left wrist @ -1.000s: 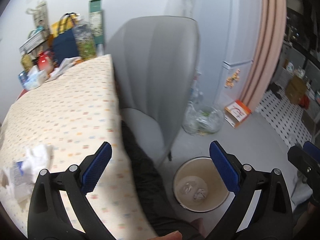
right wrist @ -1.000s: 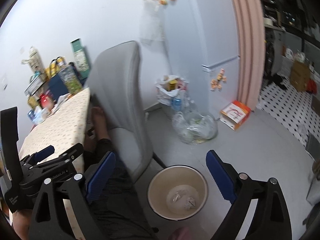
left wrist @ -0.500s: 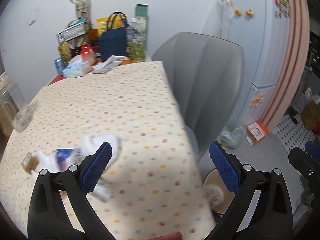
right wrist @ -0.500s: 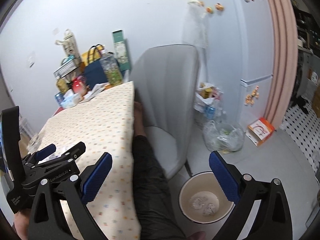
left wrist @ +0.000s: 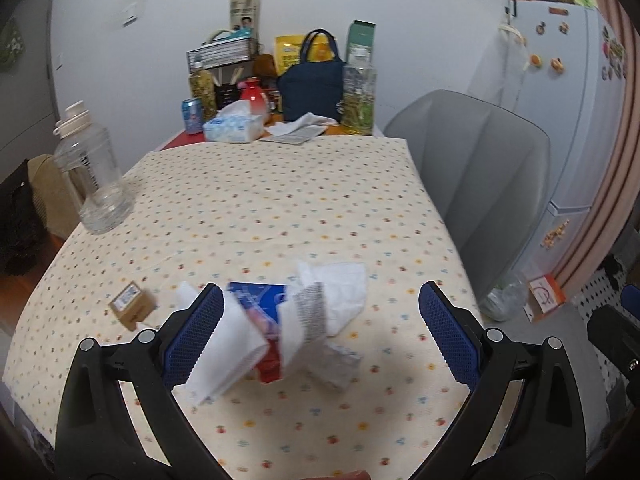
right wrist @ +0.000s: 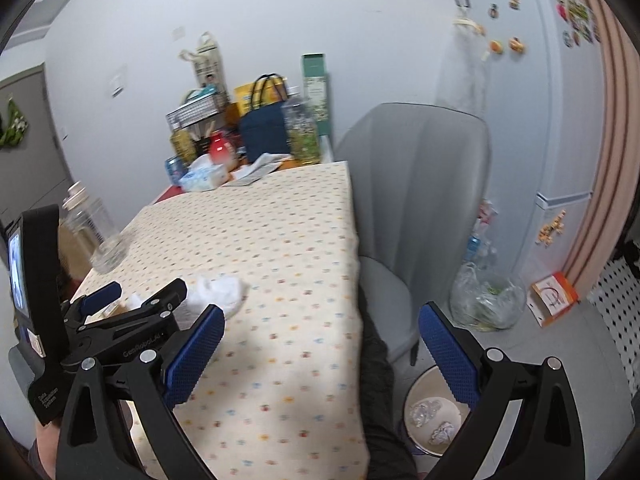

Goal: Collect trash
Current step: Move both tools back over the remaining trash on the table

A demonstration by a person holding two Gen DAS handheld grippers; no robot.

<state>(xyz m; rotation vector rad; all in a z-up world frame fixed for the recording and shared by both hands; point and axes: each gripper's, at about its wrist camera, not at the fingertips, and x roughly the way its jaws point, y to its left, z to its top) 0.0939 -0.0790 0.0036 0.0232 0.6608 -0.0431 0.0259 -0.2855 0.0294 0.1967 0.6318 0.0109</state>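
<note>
The left gripper [left wrist: 320,328] hangs over the near part of the table [left wrist: 280,208], jaws spread wide and holding nothing. Between its fingers lies the trash: a crumpled tissue [left wrist: 340,292], a blue-and-red wrapper [left wrist: 264,312] and a white paper [left wrist: 228,364], heaped together and touching, blurred in this view. A small cardboard box [left wrist: 134,310] sits just left of the heap, near the left edge. A clear bottle [left wrist: 90,172] stands at the left edge, further back. A tissue box [left wrist: 234,126] and a navy bag [left wrist: 312,84] crowd the far edge.

The right gripper [right wrist: 320,344] is also wide open and empty, held over the table's right edge. Below it, on the floor beside the grey chair [right wrist: 416,200], a bin [right wrist: 416,396] holds two crumpled wads [right wrist: 434,420]. A clear plastic bag [right wrist: 486,300] rests near the fridge [right wrist: 560,120].
</note>
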